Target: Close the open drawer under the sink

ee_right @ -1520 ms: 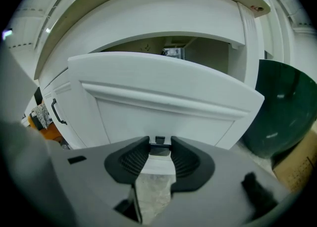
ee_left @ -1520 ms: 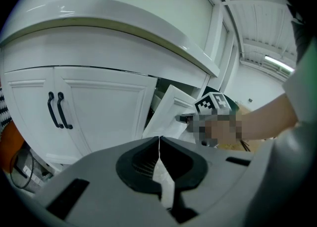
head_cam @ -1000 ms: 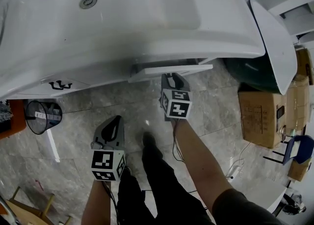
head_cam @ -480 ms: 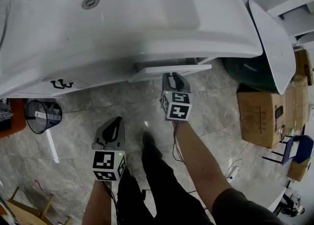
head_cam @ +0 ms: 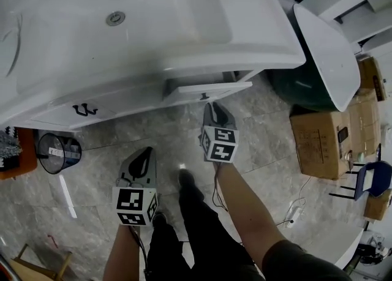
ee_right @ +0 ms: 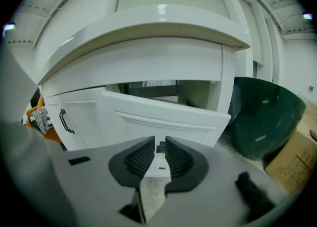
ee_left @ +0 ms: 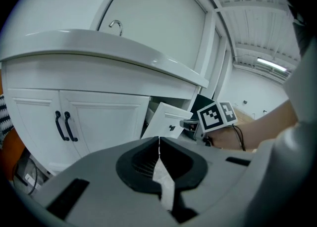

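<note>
Open drawer point(head_cam: 207, 92) under the right part of the sink point(head_cam: 153, 41), white front pulled out from the cabinet point(head_cam: 110, 105), not yet pushed in. Small dark knob point(ee_right: 161, 148) at the middle of that front.

Right gripper point(head_cam: 212, 106) just in front of the drawer, pointed at the knob. Fingers point(ee_right: 141, 159) just drawn closer, now part-way apart. Knob visible in the gap at their tips, apparently a little beyond them rather than pinched; contact not clear from this angle.

Left gripper point(head_cam: 144, 153) lower and to the left in the head view, well apart from the drawer, over the tiled floor point(head_cam: 122, 133). Its fingers point(ee_left: 143, 164) fully closed, tips touching, nothing between them.

Left of the drawer: cabinet doors with black handles point(head_cam: 85, 110). Right of the cabinet: dark green tub point(ee_right: 265, 117) and cardboard box point(head_cam: 318, 145).
</note>
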The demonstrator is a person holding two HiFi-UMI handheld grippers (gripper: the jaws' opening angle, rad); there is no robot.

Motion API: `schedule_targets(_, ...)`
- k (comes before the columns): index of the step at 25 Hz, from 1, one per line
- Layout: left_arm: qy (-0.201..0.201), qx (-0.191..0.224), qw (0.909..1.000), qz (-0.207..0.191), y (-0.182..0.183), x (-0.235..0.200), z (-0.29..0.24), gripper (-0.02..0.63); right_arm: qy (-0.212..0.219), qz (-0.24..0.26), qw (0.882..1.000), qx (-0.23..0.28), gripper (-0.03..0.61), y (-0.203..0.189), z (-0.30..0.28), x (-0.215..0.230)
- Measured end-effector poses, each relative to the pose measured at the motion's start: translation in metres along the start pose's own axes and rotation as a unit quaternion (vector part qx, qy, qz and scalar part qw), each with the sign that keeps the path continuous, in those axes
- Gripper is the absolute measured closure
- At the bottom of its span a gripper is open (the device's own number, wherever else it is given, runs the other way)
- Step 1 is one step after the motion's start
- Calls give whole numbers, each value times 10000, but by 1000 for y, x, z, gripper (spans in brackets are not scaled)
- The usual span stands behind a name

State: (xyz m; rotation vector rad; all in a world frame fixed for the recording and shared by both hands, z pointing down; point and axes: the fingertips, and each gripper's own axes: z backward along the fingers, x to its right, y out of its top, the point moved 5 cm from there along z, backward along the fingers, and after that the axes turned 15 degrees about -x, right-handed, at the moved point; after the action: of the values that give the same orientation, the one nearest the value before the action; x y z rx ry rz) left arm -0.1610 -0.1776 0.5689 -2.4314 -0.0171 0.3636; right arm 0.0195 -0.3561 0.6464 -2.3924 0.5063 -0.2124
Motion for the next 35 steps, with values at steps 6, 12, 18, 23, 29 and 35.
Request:
schedule_targets(6, -157, 217, 9993, -242, 13, 9, 47, 598, -48, -173, 9993, 328, 531, 17, 61, -16)
schedule_targets(12, -272, 491, 9970, -534, 14, 25, 114, 598, -68, -248, 9977, 630, 540, 18, 146, -44)
schedule_targets(18, -303, 569, 9954, -716, -6, 35, 189, 598, 104, -386, 9959, 817, 545, 0, 245, -87)
schedule_targets(23, -361, 544, 9937, -906, -16, 54, 232, 598, 313, -330, 9955, 832, 546, -16, 312, -108)
schedule_targets(29, -395, 618, 9936, -858, -29, 85, 265, 598, 596, -282, 9938, 894, 551, -36, 372, -120)
schedule_targets(35, -251, 796, 9929, -848, -71, 138, 318, 598, 1038, 65, 9885, 1093, 554, -85, 454, -133)
